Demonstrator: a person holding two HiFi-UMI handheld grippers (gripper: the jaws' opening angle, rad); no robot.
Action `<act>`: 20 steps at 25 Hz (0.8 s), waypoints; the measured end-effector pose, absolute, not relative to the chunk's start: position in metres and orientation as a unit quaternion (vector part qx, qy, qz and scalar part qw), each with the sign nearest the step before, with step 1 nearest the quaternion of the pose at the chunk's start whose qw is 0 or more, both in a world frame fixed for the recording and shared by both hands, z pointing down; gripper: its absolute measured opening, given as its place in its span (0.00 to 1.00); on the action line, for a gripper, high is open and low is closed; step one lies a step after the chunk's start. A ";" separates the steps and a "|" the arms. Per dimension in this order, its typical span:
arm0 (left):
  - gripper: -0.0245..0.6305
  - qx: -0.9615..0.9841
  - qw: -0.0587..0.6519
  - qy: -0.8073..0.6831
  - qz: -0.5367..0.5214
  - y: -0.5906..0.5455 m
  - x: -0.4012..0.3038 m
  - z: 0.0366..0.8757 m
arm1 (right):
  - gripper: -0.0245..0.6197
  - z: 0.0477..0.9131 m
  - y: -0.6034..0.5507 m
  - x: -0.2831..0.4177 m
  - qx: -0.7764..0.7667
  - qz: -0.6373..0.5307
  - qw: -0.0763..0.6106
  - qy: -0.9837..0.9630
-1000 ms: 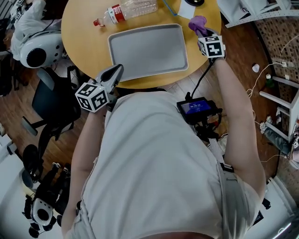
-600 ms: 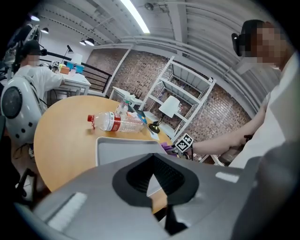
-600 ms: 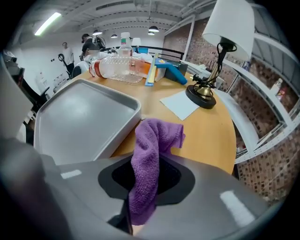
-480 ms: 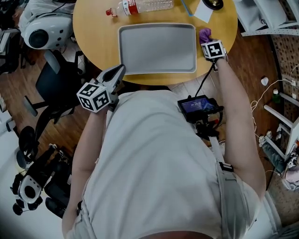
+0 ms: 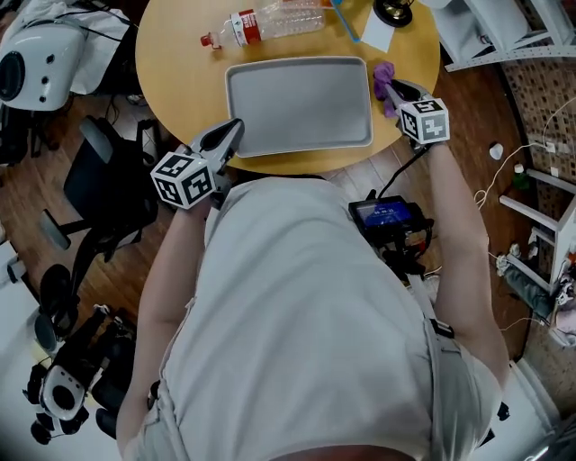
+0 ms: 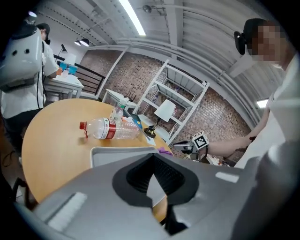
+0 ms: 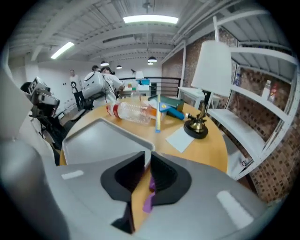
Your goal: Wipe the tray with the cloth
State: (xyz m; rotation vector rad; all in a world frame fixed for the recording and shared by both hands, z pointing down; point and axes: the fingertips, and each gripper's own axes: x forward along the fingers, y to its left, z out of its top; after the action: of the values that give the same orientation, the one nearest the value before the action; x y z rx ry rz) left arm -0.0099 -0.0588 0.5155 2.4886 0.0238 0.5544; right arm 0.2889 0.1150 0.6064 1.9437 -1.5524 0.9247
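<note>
Round wooden table (image 5: 180,81), yellow top. Near its far edge, clear plastic bottle (image 5: 270,22) with red cap and red label; lies on its side, cap to the left. Just right of it, thin blue strip (image 5: 345,18), then white paper sheet (image 5: 378,32) just beside the dark round lamp base (image 5: 393,11). Left of the table, black office chair (image 5: 108,189) and white rounded machine (image 5: 45,54). At upper right, white shelving rack (image 5: 504,36) — loose cables (image 5: 504,162) below it across the wooden floor (image 5: 81,261). Close below the table's near edge, small box with a blue-lit screen (image 5: 387,212).
</note>
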 end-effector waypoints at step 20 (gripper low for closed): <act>0.04 0.945 0.267 0.061 0.178 -0.093 -0.006 0.472 | 0.04 0.493 0.055 0.164 0.685 0.241 0.133 -0.675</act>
State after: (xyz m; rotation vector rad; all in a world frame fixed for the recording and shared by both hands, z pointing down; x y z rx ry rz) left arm -0.0056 -0.0925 0.4720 2.5514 0.1654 0.4800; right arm 0.1645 0.0554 0.4927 1.9865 -1.9580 0.6986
